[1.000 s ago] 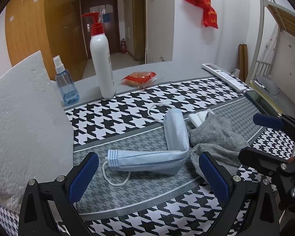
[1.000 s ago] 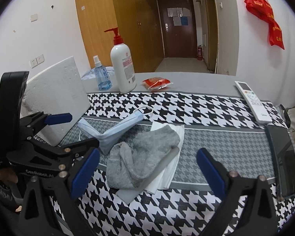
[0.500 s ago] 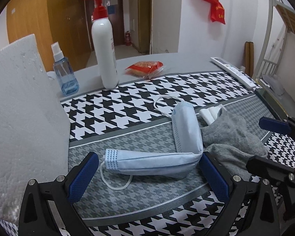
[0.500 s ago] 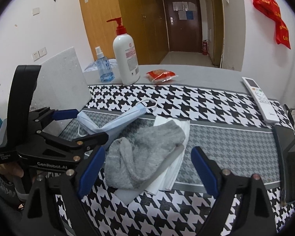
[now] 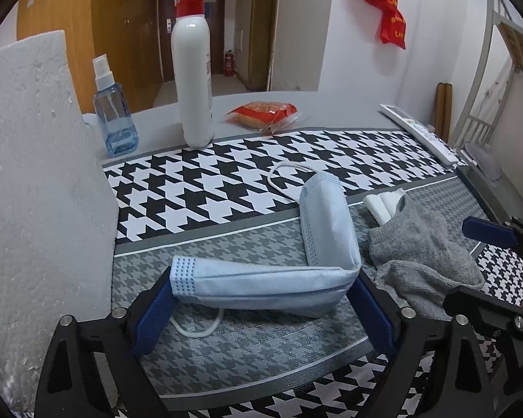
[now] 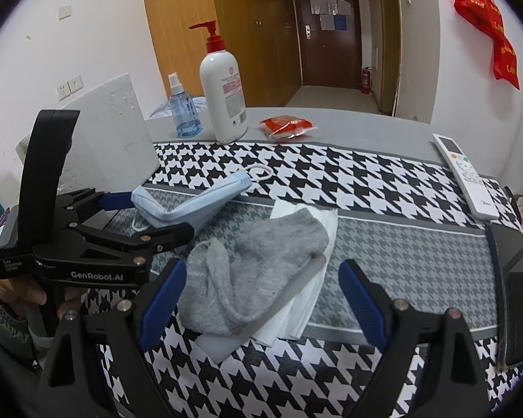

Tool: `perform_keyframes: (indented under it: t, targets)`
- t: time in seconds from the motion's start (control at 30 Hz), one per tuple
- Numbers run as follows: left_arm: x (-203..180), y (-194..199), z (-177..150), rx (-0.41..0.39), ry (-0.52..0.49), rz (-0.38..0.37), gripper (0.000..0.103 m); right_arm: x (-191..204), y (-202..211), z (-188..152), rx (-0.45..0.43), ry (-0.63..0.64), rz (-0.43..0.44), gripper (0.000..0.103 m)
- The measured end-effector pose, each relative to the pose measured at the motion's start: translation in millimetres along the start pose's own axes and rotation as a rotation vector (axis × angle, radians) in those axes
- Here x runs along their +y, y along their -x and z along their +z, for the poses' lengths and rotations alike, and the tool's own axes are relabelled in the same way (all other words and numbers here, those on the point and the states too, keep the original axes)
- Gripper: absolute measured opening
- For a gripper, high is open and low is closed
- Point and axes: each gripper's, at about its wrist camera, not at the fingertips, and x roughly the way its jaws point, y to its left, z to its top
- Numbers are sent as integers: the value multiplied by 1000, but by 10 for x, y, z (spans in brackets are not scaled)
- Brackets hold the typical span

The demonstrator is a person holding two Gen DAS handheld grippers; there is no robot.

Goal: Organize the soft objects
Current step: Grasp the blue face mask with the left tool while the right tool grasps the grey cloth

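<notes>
Face mask point(image 5: 279, 278): blue, bent into an L, lying on the grey band of the houndstooth cloth point(image 5: 226, 188) toward the desk's left side; its near arm lies between the spread fingers of the left gripper point(image 5: 263, 317), which hold nothing and have not closed on it. Grey sock point(image 6: 247, 275): crumpled, just right of the mask, resting on a stack of folded white tissues point(image 6: 307, 299) and a grey strip; the right gripper point(image 6: 261, 299) hovers over it with fingers wide apart, gripping nothing. Progress, as judged: little or nothing sorted, all soft items loose in one cluster, the mask likely the first to be picked up. Desk: grey top, cloth across most of it. Far edge: pump bottle point(image 5: 191, 80), small blue spray bottle point(image 5: 114, 118), red snack packet point(image 5: 263, 113). Right edge: white remote point(image 6: 465, 174), dark phone point(image 6: 516, 289). Left edge: white foam board point(image 5: 35, 188), upright. Room: wooden wardrobes, brown door down a hallway, red bag hung on the white wall, bunk-bed frame at right.
</notes>
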Motion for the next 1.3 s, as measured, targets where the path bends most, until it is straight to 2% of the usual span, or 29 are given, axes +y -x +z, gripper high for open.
perform_keyframes:
  t: [0.27, 0.33, 0.37, 0.4, 0.47, 0.7, 0.8, 0.9, 1.0, 1.07, 1.3]
  targets:
    - [54, 74, -4, -25, 29, -51, 80, 56, -36, -15, 5, 23, 6, 92]
    - [52, 99, -10, -32, 29, -65, 70, 56, -42, -16, 8, 25, 8, 92]
    - [46, 97, -8, -30, 27, -69, 68, 57, -44, -16, 9, 26, 10, 92]
    - [43, 95, -13, -28, 25, -72, 65, 55, -45, -15, 10, 27, 11, 90]
    - [32, 92, -18, -27, 14, -72, 55, 60, -59, -10, 17, 33, 16, 80]
    - [15, 89, -18, -30, 4, -91, 42, 60, -53, -51, 27, 41, 18, 75]
    - [29, 79, -17, -28, 10, -108, 30, 55, -21, -86, 28, 46, 18, 67]
    - [30, 83, -20, -32, 6, -109, 23, 49, 4, -111, 31, 45, 21, 61]
    - [17, 105, -18, -44, 2, -113, 16, 51, 24, -133, 35, 47, 21, 48]
    - [17, 124, -14, -54, 0, -117, 15, 48, 41, -141, 32, 46, 24, 38]
    - [16, 168, -11, -75, -3, -129, 14, 77, 53, -162, 38, 54, 27, 26]
